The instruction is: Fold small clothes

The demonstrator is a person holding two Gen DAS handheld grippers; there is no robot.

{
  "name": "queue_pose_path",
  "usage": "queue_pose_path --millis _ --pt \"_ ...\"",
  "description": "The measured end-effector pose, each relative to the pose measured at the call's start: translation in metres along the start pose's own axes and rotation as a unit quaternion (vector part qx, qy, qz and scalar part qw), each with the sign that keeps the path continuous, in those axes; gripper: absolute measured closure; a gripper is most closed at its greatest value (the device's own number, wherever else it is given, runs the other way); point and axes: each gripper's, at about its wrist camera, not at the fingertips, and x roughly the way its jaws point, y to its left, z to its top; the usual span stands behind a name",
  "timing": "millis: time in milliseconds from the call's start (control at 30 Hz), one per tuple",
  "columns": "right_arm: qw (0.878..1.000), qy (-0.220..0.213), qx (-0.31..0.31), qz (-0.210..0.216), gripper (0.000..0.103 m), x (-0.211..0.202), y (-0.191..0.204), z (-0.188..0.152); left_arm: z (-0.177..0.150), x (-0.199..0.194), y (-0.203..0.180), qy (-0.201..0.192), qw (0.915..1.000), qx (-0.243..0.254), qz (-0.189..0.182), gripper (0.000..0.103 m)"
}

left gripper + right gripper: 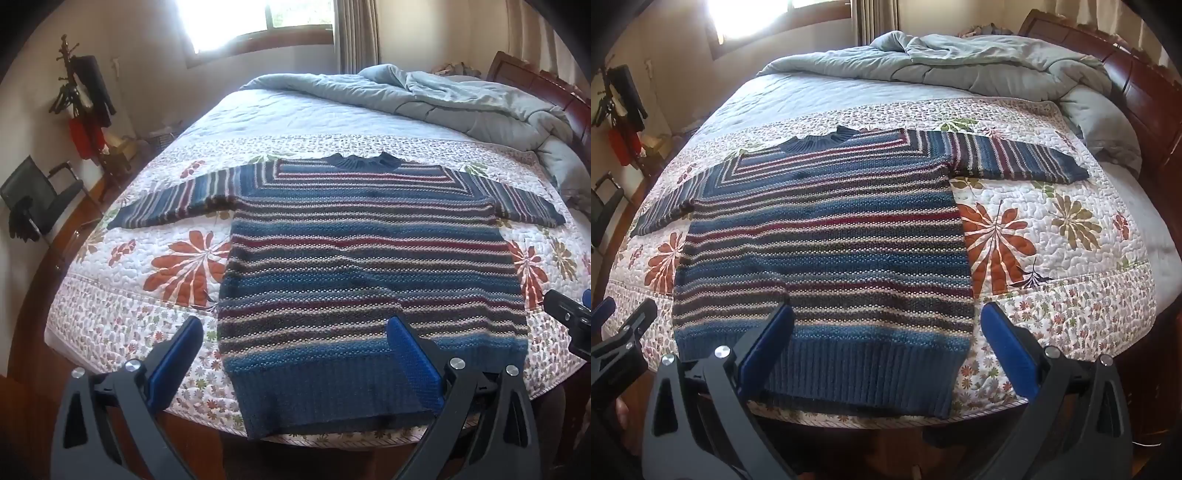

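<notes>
Window (258,22) blown out white, nothing readable through it – clothes on the coat rack (86,103) too small to tell – chair (33,199) cut by the fisheye rim

I see the blue, maroon and cream striped knit sweater (827,236) lying flat on the floral quilted bedspread (1052,236), my right gripper (886,321) spread wide above its near ribbed hem.

Left gripper (295,339), right gripper (888,326): black angular arms; blue ribbed pads; silver round screws.
</notes>
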Motion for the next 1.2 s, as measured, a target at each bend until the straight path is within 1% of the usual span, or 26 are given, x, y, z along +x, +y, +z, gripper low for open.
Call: queue_pose_path --millis 100,133,167,200,267,400,833,1200 --pt "1.000 -0.001 -0.002 0.001 0.002 -0.001 0.002 0.000 0.003 0.005 0.000 0.011 0.9999 -0.001 0.003 0.004" --pt "1.000 -0.001 -0.004 0.001 0.002 -0.001 0.003 0.000 0.003 -0.001 -0.005 -0.004 1.0000 -0.001 -0.007 0.004" --pt "1.000 0.000 -0.006 0.000 0.002 0.000 0.004 0.000 0.002 -0.006 -0.005 -0.008 0.9999 0.000 -0.010 0.004" --pt "1.000 0.000 -0.008 0.000 0.002 0.000 0.005 0.000 0.005 -0.005 -0.009 -0.001 1.0000 0.004 -0.007 0.004" --pt "1.000 0.006 -0.001 0.006 0.002 0.002 0.001 0.008 0.003 -0.006 -0.011 -0.004 0.9999 0.004 -0.008 0.004" --pt "1.000 0.004 -0.002 0.007 0.002 0.002 0.001 0.008 0.002 -0.002 -0.004 -0.001 0.9999 -0.003 -0.017 0.004" --pt "1.000 0.003 0.006 0.003 0.002 0.008 -0.010 0.003 0.004 0.008 0.000 0.009 0.9998 -0.010 -0.012 0.004" --pt "1.000 0.004 0.007 0.004 0.002 0.008 -0.012 0.003 0.004 0.008 0.000 0.006 0.9999 -0.006 -0.009 0.004"
